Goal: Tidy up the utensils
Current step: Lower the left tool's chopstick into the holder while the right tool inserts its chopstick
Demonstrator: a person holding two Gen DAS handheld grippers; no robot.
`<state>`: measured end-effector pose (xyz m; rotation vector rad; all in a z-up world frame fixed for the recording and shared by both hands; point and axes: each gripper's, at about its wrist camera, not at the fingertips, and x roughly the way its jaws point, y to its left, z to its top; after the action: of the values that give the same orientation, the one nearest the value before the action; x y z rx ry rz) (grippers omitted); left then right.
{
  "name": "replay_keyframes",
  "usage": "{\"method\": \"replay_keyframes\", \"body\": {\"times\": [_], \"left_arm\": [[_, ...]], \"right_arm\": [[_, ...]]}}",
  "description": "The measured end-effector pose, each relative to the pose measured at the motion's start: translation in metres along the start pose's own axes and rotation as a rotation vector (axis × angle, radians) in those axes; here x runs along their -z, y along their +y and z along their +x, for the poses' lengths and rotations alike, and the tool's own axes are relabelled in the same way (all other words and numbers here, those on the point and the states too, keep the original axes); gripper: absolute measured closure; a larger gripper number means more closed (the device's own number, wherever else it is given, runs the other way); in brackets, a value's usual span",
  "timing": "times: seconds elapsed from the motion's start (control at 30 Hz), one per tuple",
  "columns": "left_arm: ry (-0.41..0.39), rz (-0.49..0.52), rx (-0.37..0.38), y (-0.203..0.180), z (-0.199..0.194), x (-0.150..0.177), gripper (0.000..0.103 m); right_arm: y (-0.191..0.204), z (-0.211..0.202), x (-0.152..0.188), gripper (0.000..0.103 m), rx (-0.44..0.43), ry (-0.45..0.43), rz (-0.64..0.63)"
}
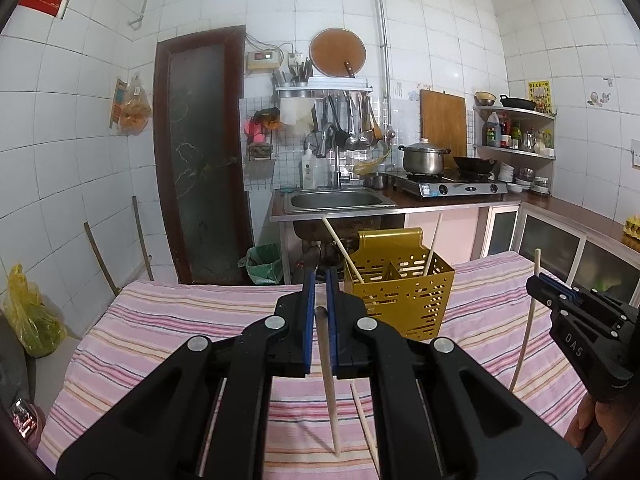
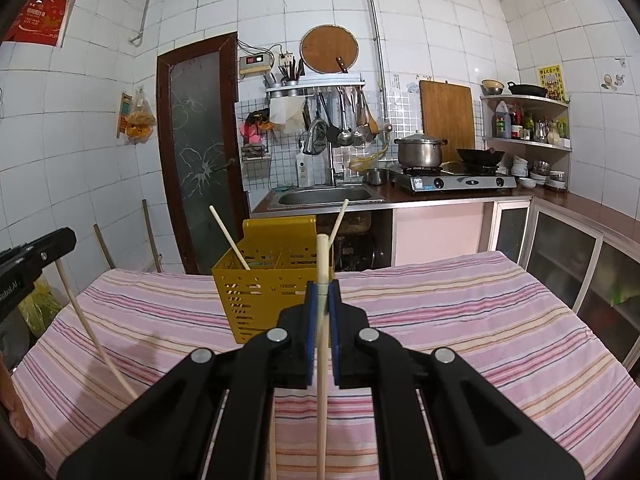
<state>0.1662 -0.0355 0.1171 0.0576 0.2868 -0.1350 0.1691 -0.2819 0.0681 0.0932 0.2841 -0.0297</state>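
A yellow perforated utensil holder (image 1: 400, 292) (image 2: 264, 296) stands on the striped tablecloth with two chopsticks (image 1: 344, 250) (image 2: 230, 238) leaning in it. My left gripper (image 1: 320, 276) is shut on a wooden chopstick (image 1: 329, 376) that hangs down to the cloth, just left of the holder. My right gripper (image 2: 322, 286) is shut on another chopstick (image 2: 322, 344), held upright in front of the holder. The right gripper also shows in the left wrist view (image 1: 540, 284), and the left one in the right wrist view (image 2: 60, 240). One loose chopstick (image 1: 364, 420) lies on the cloth.
The table has a pink striped cloth (image 2: 460, 320). Behind it are a sink (image 2: 324, 196), a gas stove with a pot (image 2: 420, 152), counters and cabinets on the right, a door (image 2: 200, 152) and a green-lined bin (image 1: 264, 264) at the back left.
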Motion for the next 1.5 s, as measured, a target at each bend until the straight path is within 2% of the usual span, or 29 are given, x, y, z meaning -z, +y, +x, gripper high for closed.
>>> {"method": "replay_keyframes", "body": {"times": [0.27,0.57,0.87,1.1,1.27,1.37,1.5], "left_arm": [[-0.019,-0.002,0.019,-0.002,0.002,-0.019,0.099],[-0.076,-0.010,0.046,-0.012,0.019,-0.073,0.099],[-0.133,-0.056,0.075,-0.025,0.066,-0.143,0.099],[-0.181,-0.051,0.062,-0.039,0.111,-0.172,0.099],[-0.164,-0.068,0.081,-0.043,0.150,-0.168,0.099],[-0.147,-0.053,0.077,-0.047,0.173,-0.152,0.099],[-0.078,-0.040,0.070,-0.049,0.207,-0.118,0.099]], "right_arm": [[0.000,0.001,-0.020,0.097,-0.003,-0.038,0.000],[0.002,0.009,-0.074,0.097,-0.019,-0.114,0.007],[0.009,0.038,-0.141,0.097,-0.022,-0.195,-0.011],[0.001,0.078,-0.177,0.097,-0.024,-0.233,0.025],[0.001,0.116,-0.175,0.097,-0.026,-0.229,0.031],[0.000,0.140,-0.160,0.097,-0.026,-0.214,0.029],[-0.005,0.170,-0.129,0.097,-0.034,-0.152,0.031]]}}
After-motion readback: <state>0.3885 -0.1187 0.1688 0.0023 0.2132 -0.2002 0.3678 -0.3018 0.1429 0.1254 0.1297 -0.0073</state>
